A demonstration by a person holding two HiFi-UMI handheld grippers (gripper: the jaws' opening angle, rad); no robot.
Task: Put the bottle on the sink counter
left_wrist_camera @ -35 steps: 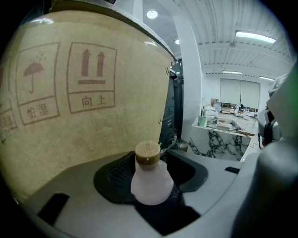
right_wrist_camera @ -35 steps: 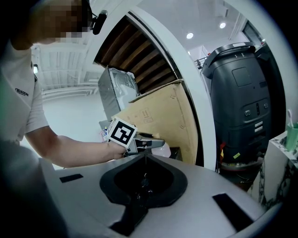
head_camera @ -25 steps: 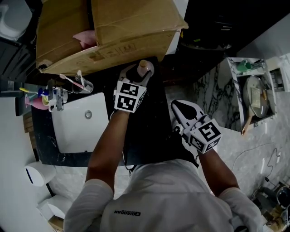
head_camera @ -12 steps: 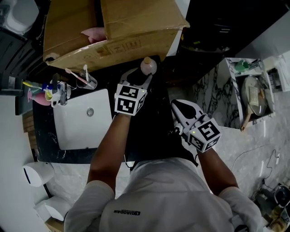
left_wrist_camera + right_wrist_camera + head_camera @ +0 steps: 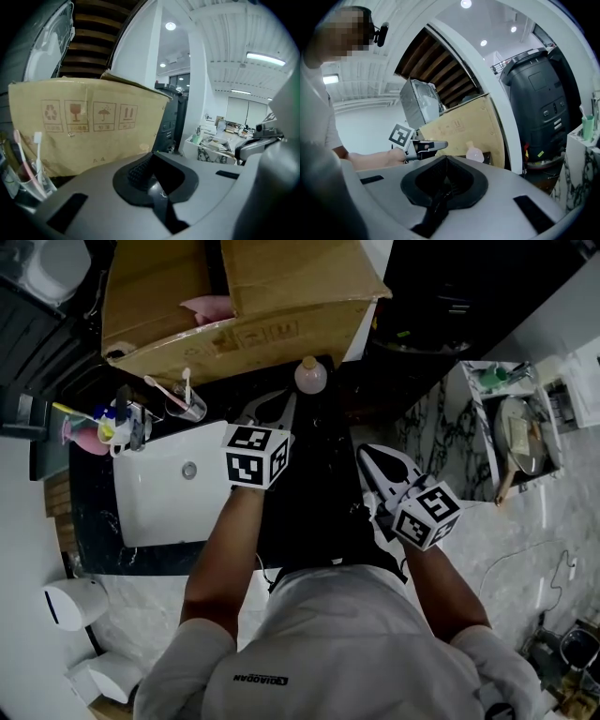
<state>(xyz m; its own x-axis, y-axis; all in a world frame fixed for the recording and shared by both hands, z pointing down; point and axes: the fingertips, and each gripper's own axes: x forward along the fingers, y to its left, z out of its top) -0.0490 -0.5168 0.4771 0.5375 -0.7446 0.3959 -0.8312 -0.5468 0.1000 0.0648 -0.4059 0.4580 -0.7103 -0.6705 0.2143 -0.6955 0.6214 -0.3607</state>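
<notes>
One bottle [image 5: 310, 376], standing on the black tabletop [image 5: 314, 493] just past the left gripper's [image 5: 270, 407] fingers and slightly to their right, not touching. A second ago those fingers were spread around it. Now they've backed off and are closing, tips already together on nothing. The right gripper's [image 5: 377, 461] fingers are closed and empty too, with the bottle well ahead of them. One white sink [image 5: 169, 498], one cardboard box [image 5: 281, 292], two toothbrushes [image 5: 159, 388] in one cup [image 5: 189, 410]. Pale marble floor [image 5: 525, 521].
</notes>
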